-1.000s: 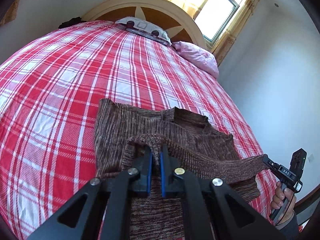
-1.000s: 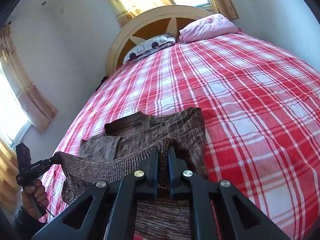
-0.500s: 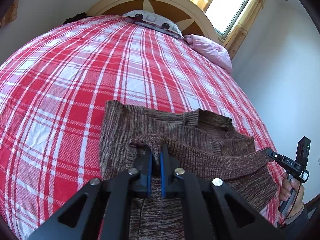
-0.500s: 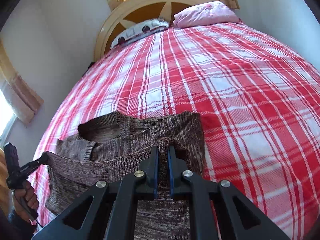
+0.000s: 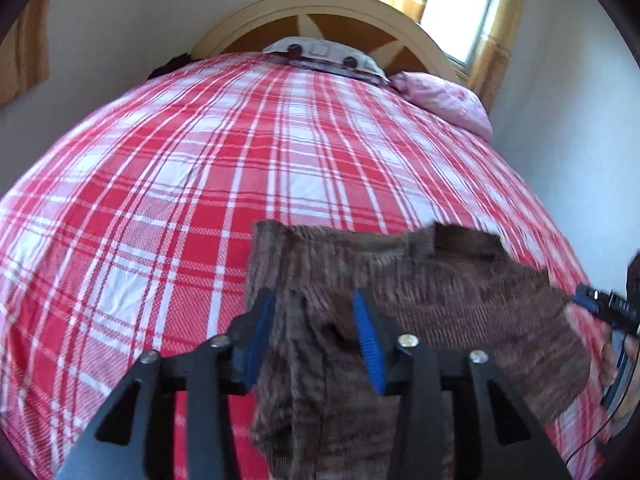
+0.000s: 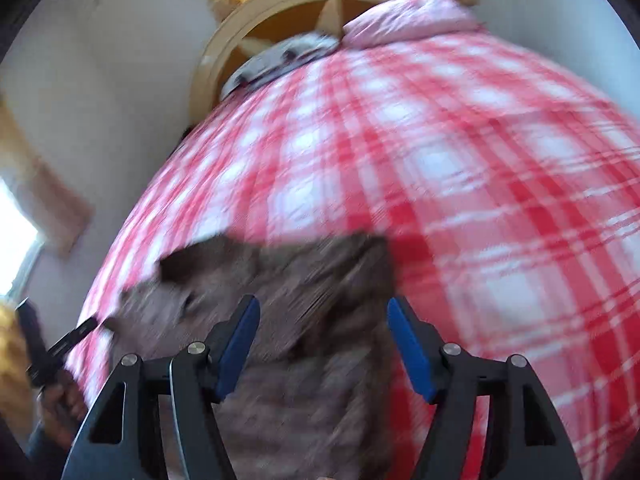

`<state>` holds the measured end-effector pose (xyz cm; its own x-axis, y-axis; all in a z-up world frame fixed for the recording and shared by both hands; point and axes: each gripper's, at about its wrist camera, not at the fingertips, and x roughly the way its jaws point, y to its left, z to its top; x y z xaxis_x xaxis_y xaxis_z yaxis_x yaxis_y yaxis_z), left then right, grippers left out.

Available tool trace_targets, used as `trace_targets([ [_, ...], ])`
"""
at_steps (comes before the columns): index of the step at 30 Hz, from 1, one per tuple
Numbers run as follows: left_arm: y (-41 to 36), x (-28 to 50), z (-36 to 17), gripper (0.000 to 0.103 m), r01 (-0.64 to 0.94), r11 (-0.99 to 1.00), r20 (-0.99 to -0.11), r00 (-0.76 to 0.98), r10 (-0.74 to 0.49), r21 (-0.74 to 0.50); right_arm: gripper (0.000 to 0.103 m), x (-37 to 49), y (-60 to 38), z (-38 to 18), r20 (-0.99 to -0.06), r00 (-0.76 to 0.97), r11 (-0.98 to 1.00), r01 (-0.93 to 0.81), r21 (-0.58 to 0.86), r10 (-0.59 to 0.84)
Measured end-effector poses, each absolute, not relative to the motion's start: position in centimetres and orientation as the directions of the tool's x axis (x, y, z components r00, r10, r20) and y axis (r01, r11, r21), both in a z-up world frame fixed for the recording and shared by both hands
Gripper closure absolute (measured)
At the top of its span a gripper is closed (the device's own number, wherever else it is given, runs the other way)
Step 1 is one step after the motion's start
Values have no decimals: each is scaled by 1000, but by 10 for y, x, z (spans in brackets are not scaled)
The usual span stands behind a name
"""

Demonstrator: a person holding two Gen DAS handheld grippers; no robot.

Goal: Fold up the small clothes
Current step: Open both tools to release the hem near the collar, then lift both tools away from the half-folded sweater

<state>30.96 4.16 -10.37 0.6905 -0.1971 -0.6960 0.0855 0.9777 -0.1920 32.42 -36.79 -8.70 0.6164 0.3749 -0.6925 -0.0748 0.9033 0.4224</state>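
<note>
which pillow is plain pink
The pink pillow at the headboard's right end; the other pillow, at the middle, is white with dark spots.

A home bedroom: a bed [image 5: 200,184] under a red plaid cover; 2 pillows [image 5: 444,96] against a curved wooden headboard [image 5: 320,4]; a curtained window [image 5: 456,0].

Bedspread [image 5: 168,208]: red and white plaid. Knit sweater [image 5: 400,304]: mottled dark brown with fine marled stripes. Left gripper [image 5: 316,328] and right gripper [image 6: 324,344]: black bodies, blue pads. Pillow [image 5: 444,100]: pale pink. Headboard [image 5: 320,4]: cream frame, brown panels. Curtains [image 5: 500,40]: yellow-gold.
</note>
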Motion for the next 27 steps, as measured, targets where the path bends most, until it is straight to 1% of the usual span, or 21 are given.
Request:
trace_targets([
  [1, 34, 302, -104, 47, 114, 980, -703, 684, -198, -165, 36, 321, -359, -88, -699, 584, 893, -110, 435, 413],
  [3, 14, 292, -113, 39, 171, 982, -739, 650, -178, -86, 36, 320, -335, -93, -737, 514, 894, -164, 417, 438],
  [5, -8, 293, -129, 39, 219, 976, -787, 603, -131, 6, 36, 329, -308, -102, -792, 437, 905, -213, 369, 426],
  [7, -23, 306, -142, 39, 223, 972, -811, 582, -67, 79, 36, 347, -285, -113, -839, 399, 926, -230, 300, 371],
  [8, -26, 315, -145, 39, 203, 974, -810, 585, -41, 97, 36, 356, -280, -115, -842, 406, 932, -229, 282, 355],
  [9, -27, 327, -143, 36, 173, 977, -797, 604, -8, 122, 36, 364, -276, -111, -830, 432, 933, -230, 276, 352],
  [10, -25, 334, -140, 36, 141, 979, -778, 627, 25, 145, 36, 373, -274, -100, -795, 497, 936, -231, 266, 349],
  [11, -22, 339, -135, 36, 95, 984, -764, 643, 52, 148, 36, 377, -276, -91, -768, 546, 942, -220, 254, 334],
  [12, -11, 345, -128, 36, 37, 993, -754, 654, 61, 113, 36, 379, -281, -79, -730, 609, 950, -186, 249, 311],
  [13, -1, 348, -120, 36, -6, 997, -744, 665, 61, 77, 36, 381, -287, -68, -691, 650, 946, -163, 280, 316],
  [15, 16, 349, -110, 37, -75, 996, -724, 683, 93, 58, 36, 378, -294, -61, -652, 678, 934, -161, 321, 340],
  [16, 23, 347, -106, 37, -94, 994, -716, 690, 107, 58, 36, 373, -296, -60, -644, 690, 938, -157, 310, 329],
  [18, 35, 340, -107, 35, -110, 992, -713, 692, 115, 53, 36, 364, -297, -66, -648, 700, 949, -150, 278, 300],
  [21, 45, 327, -118, 35, -120, 992, -741, 663, 108, 38, 36, 345, -311, -79, -672, 687, 956, -128, 265, 278],
  [23, 45, 303, -124, 35, -98, 995, -753, 653, 79, 20, 36, 332, -322, -85, -678, 665, 944, -136, 302, 313],
  [26, 35, 269, -130, 35, -44, 999, -756, 653, 46, 23, 36, 305, -325, -92, -718, 630, 952, -135, 276, 297],
  [27, 30, 258, -131, 32, -20, 999, -748, 663, 32, 25, 36, 295, -327, -95, -725, 618, 951, -144, 275, 303],
])
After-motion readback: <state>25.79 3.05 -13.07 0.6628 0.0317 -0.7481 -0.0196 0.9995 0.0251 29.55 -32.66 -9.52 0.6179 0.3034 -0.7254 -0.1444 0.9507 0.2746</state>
